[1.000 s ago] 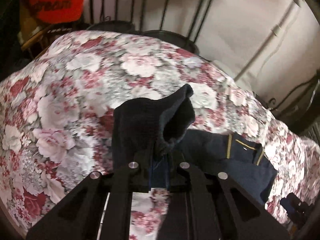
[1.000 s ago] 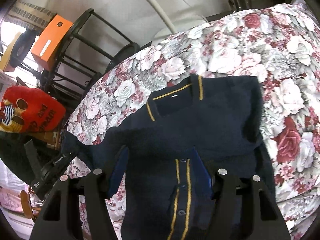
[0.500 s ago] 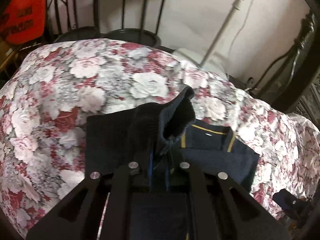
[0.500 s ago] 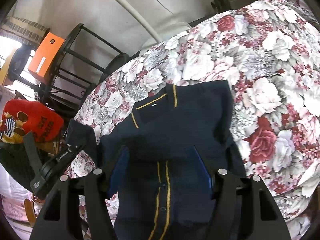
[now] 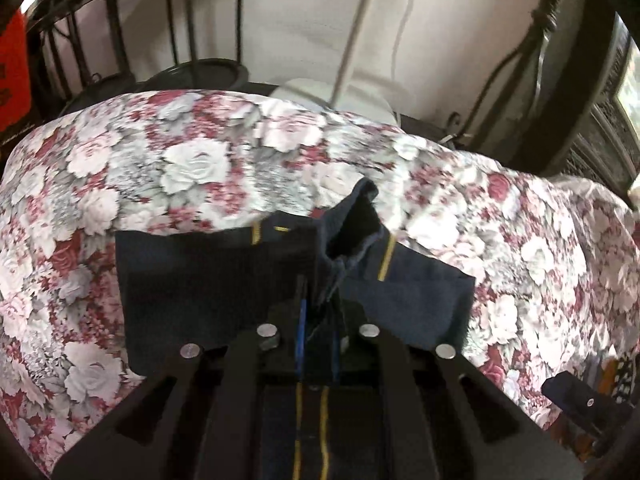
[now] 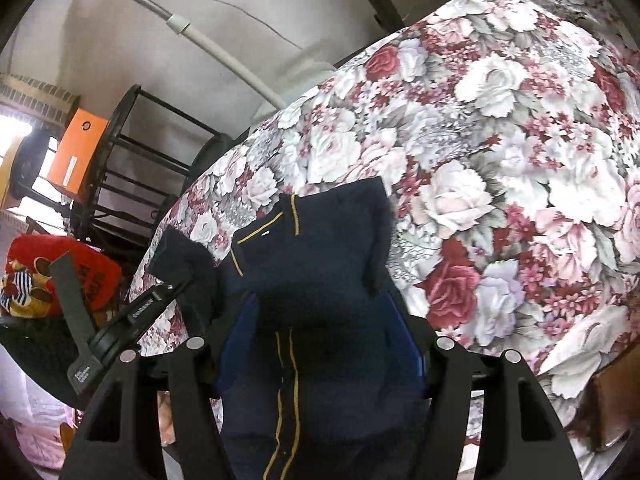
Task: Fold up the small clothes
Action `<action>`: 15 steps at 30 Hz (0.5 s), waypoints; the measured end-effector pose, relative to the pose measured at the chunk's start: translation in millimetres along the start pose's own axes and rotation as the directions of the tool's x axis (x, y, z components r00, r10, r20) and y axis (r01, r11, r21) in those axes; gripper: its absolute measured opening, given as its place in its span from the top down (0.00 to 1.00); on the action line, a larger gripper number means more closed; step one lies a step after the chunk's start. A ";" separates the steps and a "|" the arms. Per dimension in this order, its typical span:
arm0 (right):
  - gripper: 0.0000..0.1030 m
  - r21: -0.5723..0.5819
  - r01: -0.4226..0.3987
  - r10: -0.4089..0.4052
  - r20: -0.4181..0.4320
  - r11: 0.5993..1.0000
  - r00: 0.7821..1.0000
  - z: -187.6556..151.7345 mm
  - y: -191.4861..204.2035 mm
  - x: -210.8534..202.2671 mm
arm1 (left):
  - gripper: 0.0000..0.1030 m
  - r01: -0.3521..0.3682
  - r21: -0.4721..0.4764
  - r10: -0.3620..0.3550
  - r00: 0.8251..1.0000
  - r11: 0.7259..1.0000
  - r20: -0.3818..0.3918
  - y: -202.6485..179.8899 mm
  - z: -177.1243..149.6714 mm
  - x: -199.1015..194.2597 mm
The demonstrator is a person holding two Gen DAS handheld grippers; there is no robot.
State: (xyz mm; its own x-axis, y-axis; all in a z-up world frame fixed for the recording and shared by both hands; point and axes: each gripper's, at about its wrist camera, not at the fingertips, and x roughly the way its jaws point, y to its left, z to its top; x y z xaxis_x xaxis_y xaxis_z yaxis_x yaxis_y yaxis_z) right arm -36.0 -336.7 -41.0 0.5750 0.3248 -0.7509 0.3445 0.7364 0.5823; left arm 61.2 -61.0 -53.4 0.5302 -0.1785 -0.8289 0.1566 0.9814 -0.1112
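You've got the navy cardigan point(image 6: 320, 280) w/ yellow piping lying on the floral bedspread point(image 6: 500, 160), collar away from you, and the sleeve point(image 5: 352, 236) pinched up in your left gripper point(image 5: 318, 320), jaws clamped tight on the cuff end. Your right gripper point(image 6: 320, 344) sits over the button placket w/ its blue pads standing wide either side of the body; they straddle the knit, but I can't tell if they press on it, so treat it as not gripped.

Step in hand looks like the sleeve fold-in. To do it well: carry the cuff low across the chest, lay it flat w/o twisting, stop short of the far edge so the fold line runs straight down from the shoulder. Use the right gripper as a weight on the placket so the body doesn't drag. Let go only once the sleeve lies flat.

Vs a sec ago: in the left view the cuff was over bare bedspread w/ the cardigan off to the right; now it's over the collar, garment centred under you. In the right view the cardigan reads narrower and further off, left gripper w/ sleeve closer in. Both jaw widths unchanged
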 end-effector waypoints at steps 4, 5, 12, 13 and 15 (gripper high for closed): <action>0.37 0.013 0.003 -0.003 0.007 1.000 1.000 1.8 -10.8 -6.7 | 0.92 0.015 0.048 -0.014 1.000 0.999 -0.012 -26.3 -6.5 5.8; 0.37 0.018 0.004 -0.004 0.009 1.000 1.000 2.4 -14.3 -8.4 | 0.92 0.019 0.065 -0.018 1.000 0.998 -0.015 -34.6 -9.1 7.9; 0.37 0.046 0.021 -0.022 0.017 0.999 1.000 4.2 -34.6 -15.8 | 0.92 0.018 0.153 -0.008 0.998 0.988 -0.065 -71.6 -27.8 33.6; 0.37 0.049 0.025 -0.025 0.017 0.998 1.000 4.5 -36.8 -15.9 | 0.92 0.019 0.163 -0.006 0.997 0.986 -0.080 -74.8 -31.5 38.9; 0.37 0.059 0.030 -0.031 0.015 0.998 0.999 5.7 -41.5 -15.4 | 0.92 0.019 0.187 0.003 0.993 0.982 -0.115 -81.0 -39.2 50.3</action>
State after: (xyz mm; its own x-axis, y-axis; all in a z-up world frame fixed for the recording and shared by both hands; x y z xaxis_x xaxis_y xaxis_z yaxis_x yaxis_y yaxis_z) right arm -55.0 -375.7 -51.8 0.5754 0.2928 -0.7637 0.4046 0.7096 0.5769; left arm 42.6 -146.7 -107.5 0.4313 -0.1666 -0.8867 0.3196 0.9473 -0.0225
